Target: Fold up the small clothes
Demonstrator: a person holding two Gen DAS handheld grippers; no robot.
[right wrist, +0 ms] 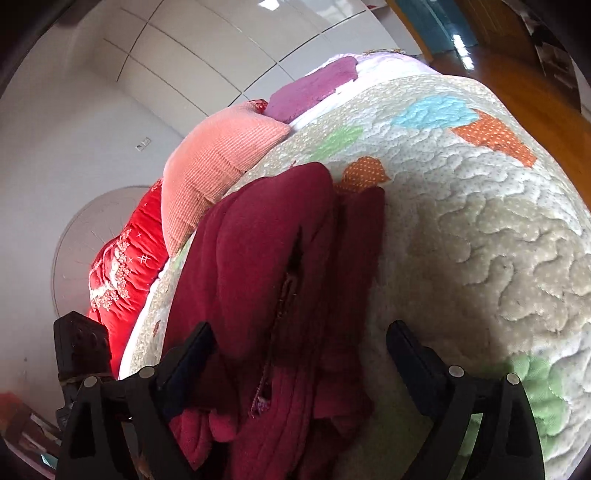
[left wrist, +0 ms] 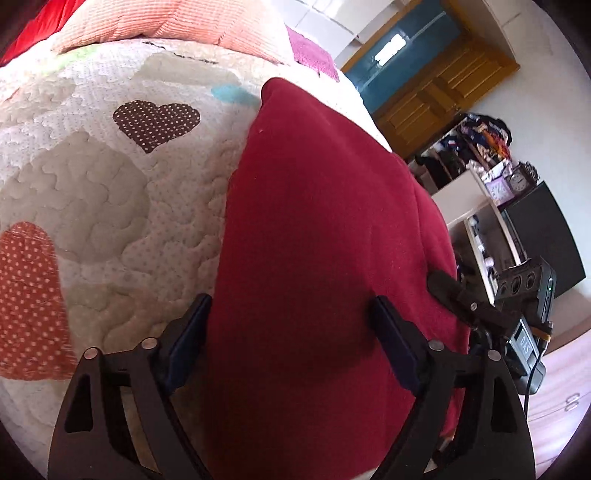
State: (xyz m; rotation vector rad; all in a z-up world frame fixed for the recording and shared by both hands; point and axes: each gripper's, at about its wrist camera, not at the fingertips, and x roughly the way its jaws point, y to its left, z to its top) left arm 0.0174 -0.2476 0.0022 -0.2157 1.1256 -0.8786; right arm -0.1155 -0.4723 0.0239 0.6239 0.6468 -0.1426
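Maroon garment (left wrist: 317, 236) lies between the wide-spread left claw (left wrist: 291, 325) fingers.

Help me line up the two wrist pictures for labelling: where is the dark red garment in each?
Left wrist: the garment fills the centre, running from upper middle down between the open left gripper fingers.
Right wrist: the garment lies bunched left of centre, reaching down to the open right gripper.
Shared landmark: the peach pillow beyond the quilt.
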